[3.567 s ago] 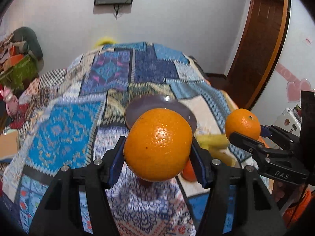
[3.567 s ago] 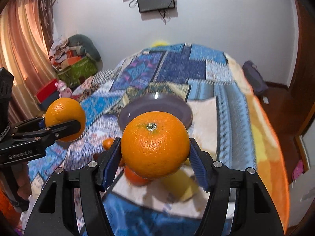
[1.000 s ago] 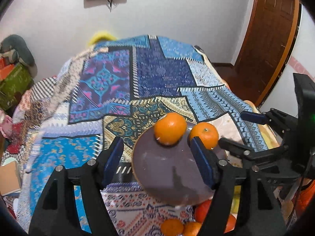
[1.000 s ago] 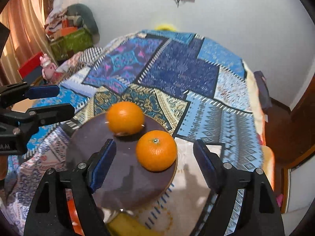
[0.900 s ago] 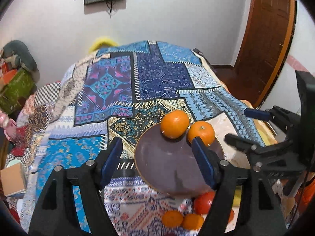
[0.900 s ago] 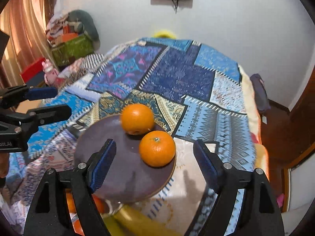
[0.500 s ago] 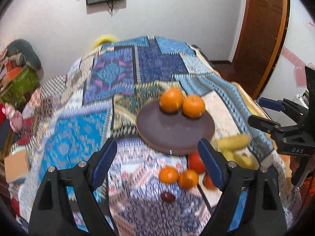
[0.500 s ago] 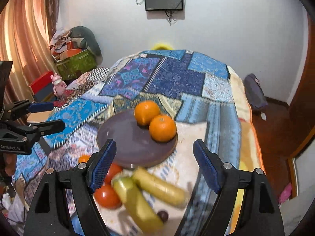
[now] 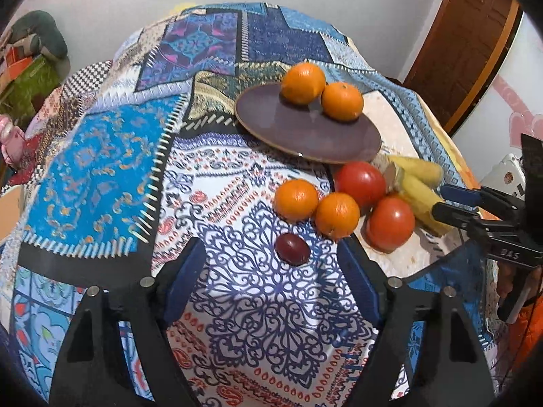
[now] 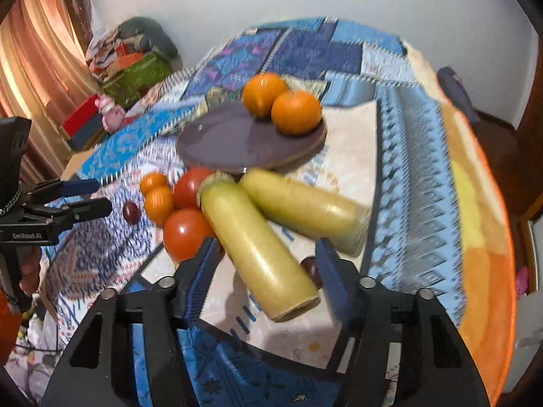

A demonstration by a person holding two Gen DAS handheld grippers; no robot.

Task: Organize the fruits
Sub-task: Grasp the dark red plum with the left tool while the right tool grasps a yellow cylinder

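A dark purple plate (image 9: 305, 132) on the patterned blanket holds two oranges (image 9: 303, 78) at its far edge; they also show in the right wrist view (image 10: 296, 112). In front of the plate lie two small oranges (image 9: 296, 199), two tomatoes (image 9: 360, 182), a dark plum (image 9: 292, 249) and two yellow corn cobs (image 10: 261, 247). My left gripper (image 9: 271, 281) is open and empty, just short of the plum. My right gripper (image 10: 266, 271) is open, its fingers either side of the near cob's end. A second plum (image 10: 310, 266) is partly hidden behind that cob.
The fruit lies on a bed with a patchwork blanket (image 9: 101, 156). A wooden door (image 9: 458, 44) stands at the right. Boxes and clutter (image 10: 132, 71) sit on the floor at the left by an orange curtain (image 10: 30, 51).
Both grippers let go of their oranges, which now rest on the plate. Both have drawn back and lowered toward the loose fruit, the right one closing in on the near cob.
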